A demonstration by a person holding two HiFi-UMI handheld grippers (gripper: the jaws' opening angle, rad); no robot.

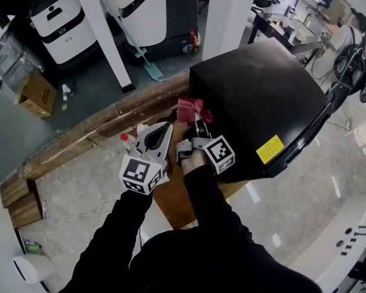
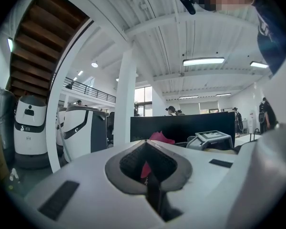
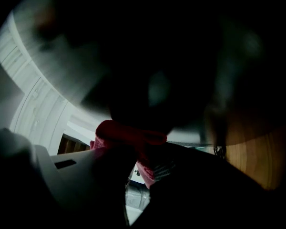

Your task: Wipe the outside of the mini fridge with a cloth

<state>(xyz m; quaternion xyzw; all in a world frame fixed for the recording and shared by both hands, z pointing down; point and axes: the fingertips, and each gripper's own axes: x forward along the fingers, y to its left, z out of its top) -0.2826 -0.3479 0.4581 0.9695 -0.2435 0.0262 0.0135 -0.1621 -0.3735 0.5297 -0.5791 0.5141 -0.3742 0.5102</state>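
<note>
The black mini fridge stands on a wooden table, right of centre in the head view. A red cloth is bunched against the fridge's left side near its top edge. My right gripper is shut on that cloth; in the right gripper view the red cloth sits pinched at the jaw tips, pressed close to the dark fridge wall. My left gripper is just left of it, shut with nothing held. In the left gripper view the cloth and the fridge show beyond the closed left gripper.
White service robots and a pillar stand behind the table. A cardboard box and a mop lie on the floor. A yellow sticker marks the fridge's top. Desks with seated people are at the far right.
</note>
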